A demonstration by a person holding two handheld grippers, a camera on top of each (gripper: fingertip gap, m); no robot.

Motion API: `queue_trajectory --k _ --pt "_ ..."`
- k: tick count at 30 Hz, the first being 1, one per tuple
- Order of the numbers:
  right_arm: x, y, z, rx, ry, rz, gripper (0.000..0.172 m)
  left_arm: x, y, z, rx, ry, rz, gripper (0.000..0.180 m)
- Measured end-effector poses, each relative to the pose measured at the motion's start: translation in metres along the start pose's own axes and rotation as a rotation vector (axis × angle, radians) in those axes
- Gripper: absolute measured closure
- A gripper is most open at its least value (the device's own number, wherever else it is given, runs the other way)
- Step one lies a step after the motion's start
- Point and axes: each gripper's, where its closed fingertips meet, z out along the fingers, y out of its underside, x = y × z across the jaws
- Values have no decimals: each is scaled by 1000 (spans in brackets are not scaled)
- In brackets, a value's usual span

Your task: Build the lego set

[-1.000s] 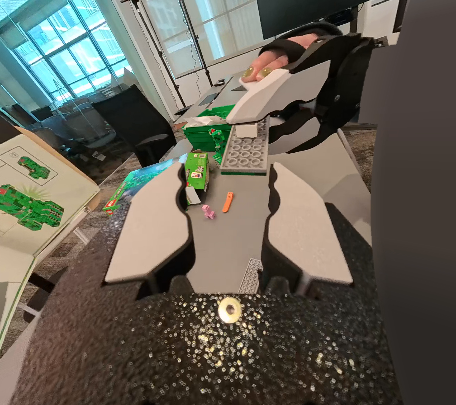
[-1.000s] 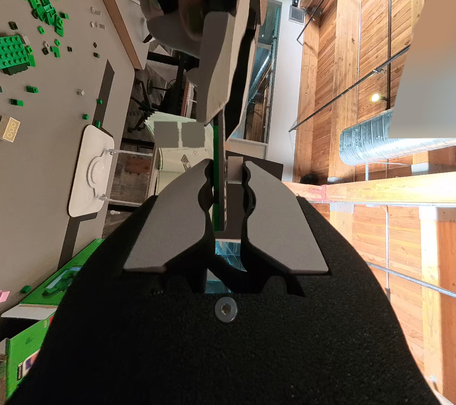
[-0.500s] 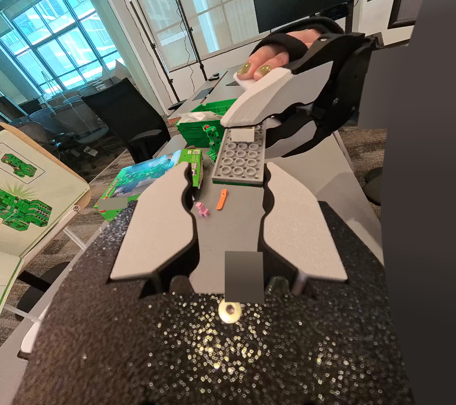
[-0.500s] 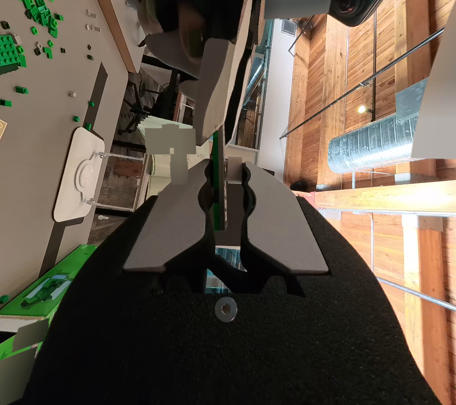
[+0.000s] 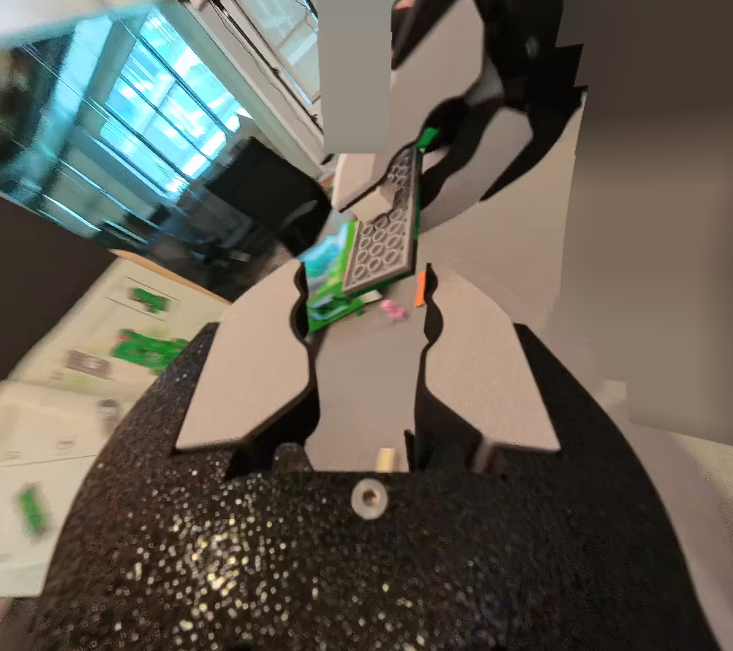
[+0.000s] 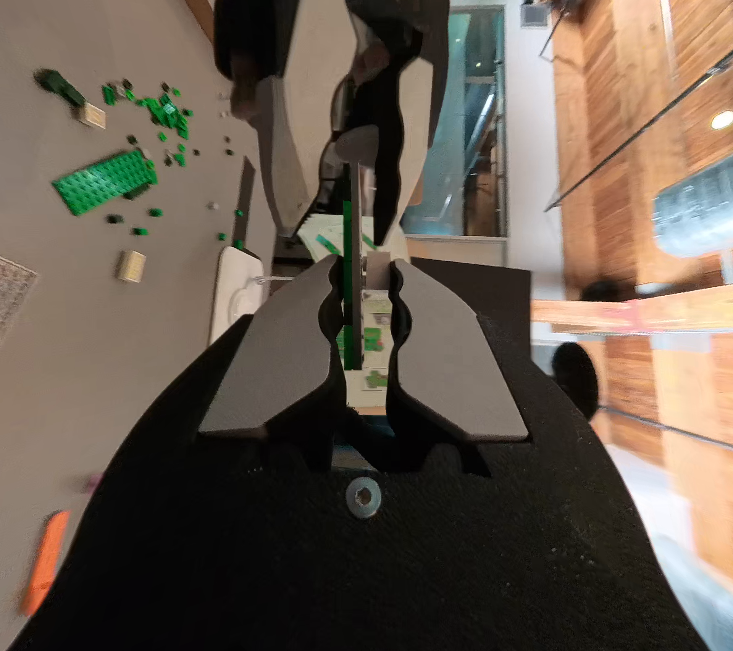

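Observation:
My right gripper [image 6: 363, 267] is shut on a grey studded plate [image 6: 356, 219] with a green layer under it. One pad presses on the green side. The other presses on a small pale brick [image 6: 377, 271] that sits on the studs. The left wrist view shows this plate [image 5: 382, 243] tilted, held in the air by the right gripper [image 5: 400, 192]. My left gripper [image 5: 365, 273] is open and empty. The plate's free end reaches about the level of its fingertips and touches neither pad. The right wrist view shows the left gripper's fingers [image 6: 285, 156] on either side of the plate.
On the grey table lie a green baseplate [image 6: 105, 182], scattered small green bricks [image 6: 166, 112], a tan brick [image 6: 131, 265], an orange tool [image 5: 419, 289], a pink piece [image 5: 392, 309] and a green box [image 5: 333, 299]. An open instruction booklet [image 5: 119, 334] stands at the left.
Both grippers have rolled and the views are blurred with motion. The plate now tilts and its free end has come closer to my left fingertips. The right grasp is unchanged.

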Motion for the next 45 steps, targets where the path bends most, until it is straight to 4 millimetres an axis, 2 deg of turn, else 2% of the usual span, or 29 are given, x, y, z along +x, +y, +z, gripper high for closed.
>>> queue_trajectory --k 4,9,23,32,39,40,45 --pt "-4 0 -1 2 -103 128 153 6 -3 -1 -18 -89 299 151" --pt "-11 1 -1 -23 -179 137 153 13 -8 4 -18 -115 396 171" --pt "-18 3 -5 -78 -204 -48 152 20 -5 7 -66 -100 473 174" --pt "-16 -4 -10 -5 -211 -16 152 25 -8 2 -27 -88 489 175" --pt "-10 -11 -14 67 -118 -57 151 29 -16 -2 9 -116 550 175" --pt "-8 -13 -15 79 -106 -54 151 22 -18 -1 14 -124 565 175" --pt "-3 -16 -19 106 -72 -59 152 23 -23 -3 25 -167 635 175"
